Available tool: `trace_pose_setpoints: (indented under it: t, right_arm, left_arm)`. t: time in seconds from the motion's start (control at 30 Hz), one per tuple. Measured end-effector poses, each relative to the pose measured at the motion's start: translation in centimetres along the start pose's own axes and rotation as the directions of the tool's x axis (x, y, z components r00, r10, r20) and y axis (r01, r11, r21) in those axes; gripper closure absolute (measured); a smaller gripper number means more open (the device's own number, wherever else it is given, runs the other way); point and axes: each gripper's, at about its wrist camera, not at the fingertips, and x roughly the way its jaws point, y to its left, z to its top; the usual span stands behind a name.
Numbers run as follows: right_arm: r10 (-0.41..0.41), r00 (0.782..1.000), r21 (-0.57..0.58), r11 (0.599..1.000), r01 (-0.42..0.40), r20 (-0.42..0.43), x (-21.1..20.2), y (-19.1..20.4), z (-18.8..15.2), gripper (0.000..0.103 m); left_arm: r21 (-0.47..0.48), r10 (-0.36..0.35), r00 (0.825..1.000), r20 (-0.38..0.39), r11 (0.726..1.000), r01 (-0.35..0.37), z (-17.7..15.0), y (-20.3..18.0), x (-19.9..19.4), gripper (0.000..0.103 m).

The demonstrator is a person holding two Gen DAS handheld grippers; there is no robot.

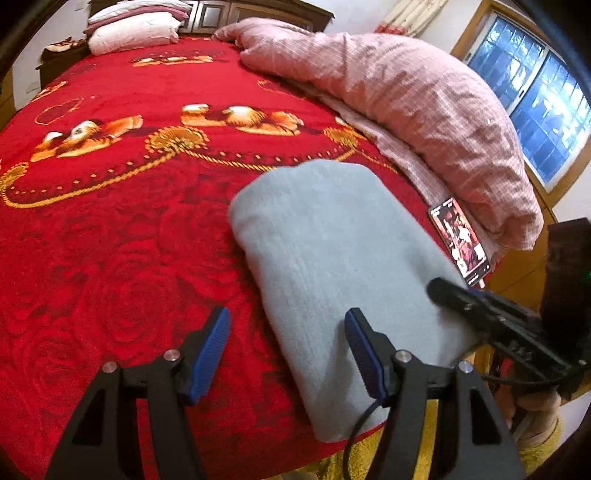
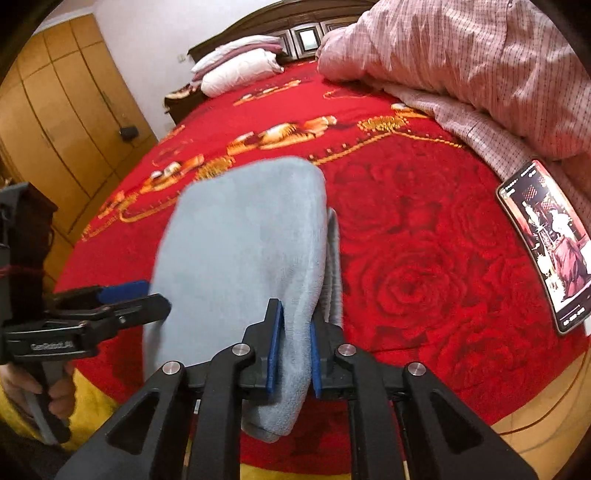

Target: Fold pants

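Observation:
The grey-blue pants lie folded into a long thick bundle on the red bedspread, near the bed's front edge. My left gripper is open, with its jaws wide apart just above the bundle's near left edge and nothing between them. My right gripper is shut on the pants at their near right edge, with fabric pinched between the blue pads. It shows in the left wrist view at the bundle's right side. The left gripper shows in the right wrist view at the bundle's left.
A phone with a lit screen lies on the bed right of the pants; it also shows in the right wrist view. A pink checked quilt is heaped along the right side. Pillows lie at the headboard. A wooden wardrobe stands left.

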Motion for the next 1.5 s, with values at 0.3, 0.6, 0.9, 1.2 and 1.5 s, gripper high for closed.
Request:
trace_pose_setpoints:
  t: [0.3,0.6,0.9,1.2,1.5]
  right_arm:
    - [-0.007,1.000,-0.048,0.999,0.008,0.006,0.6,-0.4,-0.9,0.081]
    - [-0.083,0.995,-0.045,0.996,0.081,-0.046,-1.5,-1.2,-1.3,0.049]
    - [0.015,0.999,0.001,1.000,-0.015,-0.042,-0.3,0.4,0.8,0.049]
    - [0.131,0.989,0.112,0.986,-0.123,-0.069,3.4,-2.2,-0.5,0.043]
    - [0.141,0.990,0.171,0.975,-0.139,0.001,2.8,-2.6,-2.0,0.046]
  left_arm:
    - [0.040,0.000,0.997,-0.073,0.999,0.002,-2.0,-1.4,3.1,0.033]
    - [0.060,0.011,0.998,-0.063,0.998,-0.008,-1.7,-1.7,2.7,0.033]
    - [0.043,0.001,0.999,-0.053,0.999,0.001,-0.7,-1.4,3.1,0.033]
    - [0.039,-0.006,0.998,-0.067,0.999,0.008,-0.2,-1.2,4.9,0.030]
    - [0.039,-0.023,0.999,-0.038,0.999,0.024,0.1,-1.2,5.6,0.027]
